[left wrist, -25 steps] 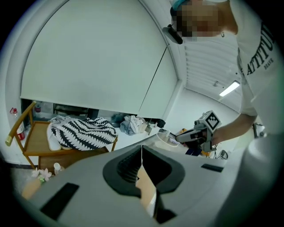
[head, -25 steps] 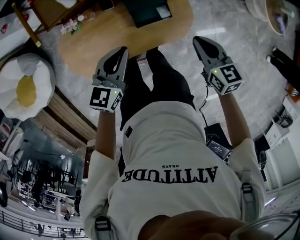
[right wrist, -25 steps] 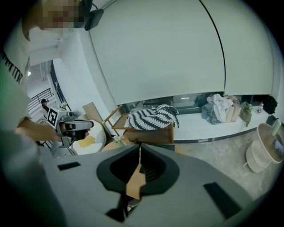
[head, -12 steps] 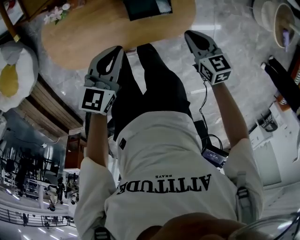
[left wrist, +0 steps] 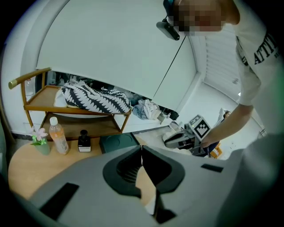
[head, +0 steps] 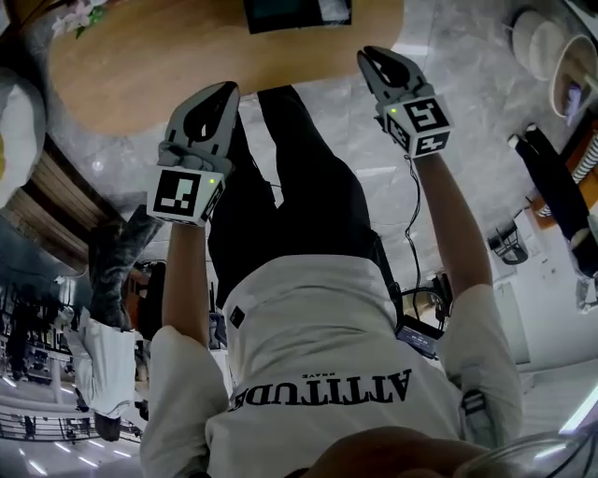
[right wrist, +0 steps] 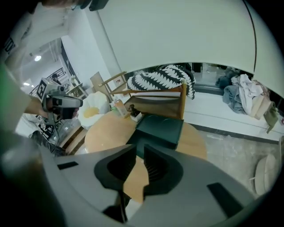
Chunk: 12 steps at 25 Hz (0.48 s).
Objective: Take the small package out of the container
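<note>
A dark green container (head: pixel 297 13) lies on the round wooden table (head: pixel 140 65) at the far edge of the head view; it also shows as a flat closed box (right wrist: pixel 159 128) ahead of the right jaws. No small package is visible. My left gripper (head: pixel 224 89) hangs over the floor just short of the table, and its jaws meet at the tips (left wrist: pixel 141 150) with nothing in them. My right gripper (head: pixel 366 54) is level with it on the right. Its jaws (right wrist: pixel 139 150) are opening, with a narrow gap and nothing between them.
On the table stand an orange-capped bottle (left wrist: pixel 57 135), a small black bottle (left wrist: pixel 84 140) and a little flower pot (left wrist: pixel 40 142). A wooden rack with a black-and-white cloth (left wrist: pixel 95 99) is behind it. An egg-shaped cushion (right wrist: pixel 91 111) and a heap of clothes (right wrist: pixel 248 95) lie on the floor.
Both grippers have moved up the head view toward the table's edge. The egg cushion has slid out at the left, and the right jaws show a small gap.
</note>
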Available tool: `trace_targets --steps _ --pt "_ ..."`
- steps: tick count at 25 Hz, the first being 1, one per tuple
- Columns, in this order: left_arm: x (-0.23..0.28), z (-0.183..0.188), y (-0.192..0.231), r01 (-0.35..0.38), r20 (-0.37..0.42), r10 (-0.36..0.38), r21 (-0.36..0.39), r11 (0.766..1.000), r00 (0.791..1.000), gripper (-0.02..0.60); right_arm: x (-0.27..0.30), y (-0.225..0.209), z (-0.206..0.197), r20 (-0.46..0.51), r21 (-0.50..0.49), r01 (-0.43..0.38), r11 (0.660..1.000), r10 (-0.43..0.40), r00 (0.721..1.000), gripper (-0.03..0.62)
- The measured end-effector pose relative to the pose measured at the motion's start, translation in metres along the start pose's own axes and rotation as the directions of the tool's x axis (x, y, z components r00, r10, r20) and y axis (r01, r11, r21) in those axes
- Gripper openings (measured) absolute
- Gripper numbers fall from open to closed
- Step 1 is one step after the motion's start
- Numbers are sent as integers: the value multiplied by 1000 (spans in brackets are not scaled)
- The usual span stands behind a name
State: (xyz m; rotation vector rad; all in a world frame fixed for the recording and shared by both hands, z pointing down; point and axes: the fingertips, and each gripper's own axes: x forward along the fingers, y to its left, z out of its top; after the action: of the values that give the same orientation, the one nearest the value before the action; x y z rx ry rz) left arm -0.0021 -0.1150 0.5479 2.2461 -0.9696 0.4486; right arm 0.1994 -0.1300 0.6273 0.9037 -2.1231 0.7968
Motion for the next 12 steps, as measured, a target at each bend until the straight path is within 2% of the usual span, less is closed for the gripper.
trace_targets --steps 1,2,12 --pt "5 -4 2 -2 2 2 -4 1000 1000 23 8 -3 -4 -9 -11 -3 1000 3 1000 78" --pt "11 -8 3 -2 3 2 -8 1000 1000 23 16 -5 -9 -20 -22 -7 1000 6 1000 86" --pt "61 -53 20 8 -13 -8 -44 999 1000 23 82 -25 -71 -180 -150 -49 987 21 983 105"
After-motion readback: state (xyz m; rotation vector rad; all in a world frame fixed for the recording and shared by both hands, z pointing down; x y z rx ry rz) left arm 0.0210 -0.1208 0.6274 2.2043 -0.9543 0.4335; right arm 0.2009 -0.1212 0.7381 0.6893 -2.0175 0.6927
